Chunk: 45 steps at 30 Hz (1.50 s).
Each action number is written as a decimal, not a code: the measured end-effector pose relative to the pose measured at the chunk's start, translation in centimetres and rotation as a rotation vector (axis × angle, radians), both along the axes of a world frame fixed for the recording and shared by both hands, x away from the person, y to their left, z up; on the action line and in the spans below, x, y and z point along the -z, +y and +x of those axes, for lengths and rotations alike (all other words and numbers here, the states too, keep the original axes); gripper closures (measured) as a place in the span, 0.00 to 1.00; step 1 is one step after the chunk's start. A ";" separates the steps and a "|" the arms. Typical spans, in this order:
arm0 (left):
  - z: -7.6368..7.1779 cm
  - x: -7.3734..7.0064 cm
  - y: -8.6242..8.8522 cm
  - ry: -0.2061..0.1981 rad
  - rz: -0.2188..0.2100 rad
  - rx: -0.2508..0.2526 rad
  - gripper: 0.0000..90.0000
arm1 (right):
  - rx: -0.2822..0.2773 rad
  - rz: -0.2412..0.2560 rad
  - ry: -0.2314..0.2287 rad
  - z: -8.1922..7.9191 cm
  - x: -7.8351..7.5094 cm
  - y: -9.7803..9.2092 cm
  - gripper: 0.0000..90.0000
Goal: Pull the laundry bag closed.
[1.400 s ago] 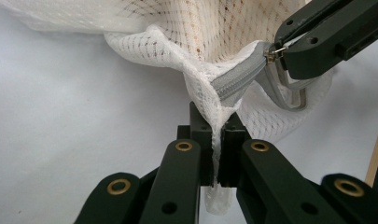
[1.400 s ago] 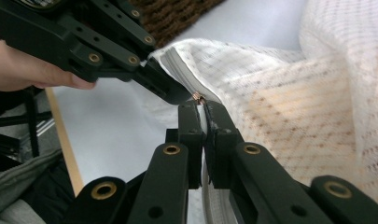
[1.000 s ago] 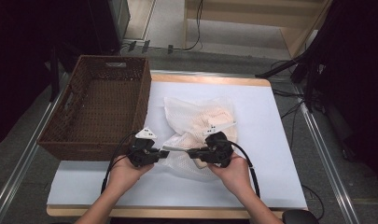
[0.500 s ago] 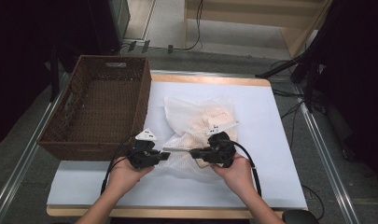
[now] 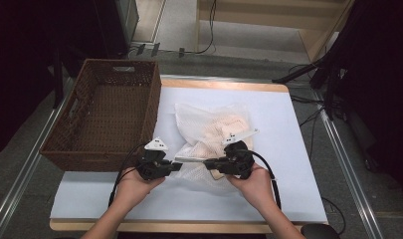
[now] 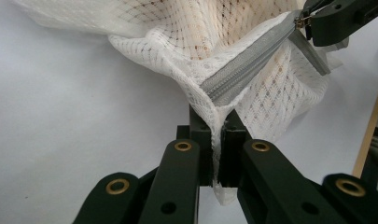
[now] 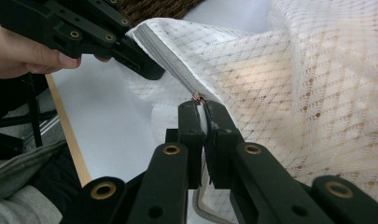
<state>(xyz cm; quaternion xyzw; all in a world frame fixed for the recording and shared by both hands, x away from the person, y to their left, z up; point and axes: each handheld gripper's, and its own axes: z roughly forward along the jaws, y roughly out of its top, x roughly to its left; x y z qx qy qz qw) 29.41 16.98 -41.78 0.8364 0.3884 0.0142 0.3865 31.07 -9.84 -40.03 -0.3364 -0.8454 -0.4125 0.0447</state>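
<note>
High view: both hands are reaching in side by side, left gripper clamping the white mesh zippered bag on the white table cover, right gripper pinching its zipper pull.

Basket left, mesh bag centre on the desk.
The basket stands just beside the mesh bag, at its left; at the bag's near edge the left claw and right claw face each other along its zipper.
</note>
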 end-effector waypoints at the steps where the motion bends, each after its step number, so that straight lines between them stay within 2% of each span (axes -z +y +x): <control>1: 0.0 0.0 0.0 0.000 0.000 0.000 0.98 | -0.002 0.001 0.001 0.0 0.0 -0.1 0.97; 2: 0.1 0.0 0.2 0.013 -0.033 -0.002 0.98 | 0.001 0.004 0.006 0.0 -0.1 -0.2 0.97; 4: 0.1 0.0 0.2 0.011 -0.032 -0.001 0.98 | -0.002 0.006 0.002 0.0 -0.1 -0.2 0.97; 6: 0.0 -0.1 0.1 0.000 -0.011 0.005 0.98 | 0.002 0.006 0.008 0.0 -0.2 -0.5 0.97; 15: 0.0 -0.2 0.2 -0.011 0.015 0.002 0.98 | 0.010 -0.001 0.015 -0.1 -0.3 -1.3 0.97; 21: 0.0 -0.2 0.2 -0.013 0.018 -0.004 0.98 | 0.010 0.000 0.018 -0.2 -0.5 -2.1 0.97; 31: 0.1 -0.2 0.3 -0.016 0.032 -0.010 0.98 | 0.046 0.009 0.029 -0.1 -0.6 -4.0 0.97; 40: 0.1 -0.1 0.3 -0.020 0.043 -0.004 0.98 | 0.060 0.000 0.024 -0.1 -0.7 -4.9 0.97; 45: 0.1 -0.1 0.3 -0.016 0.043 -0.007 0.98 | 0.082 -0.003 0.027 0.0 -0.8 -6.0 0.97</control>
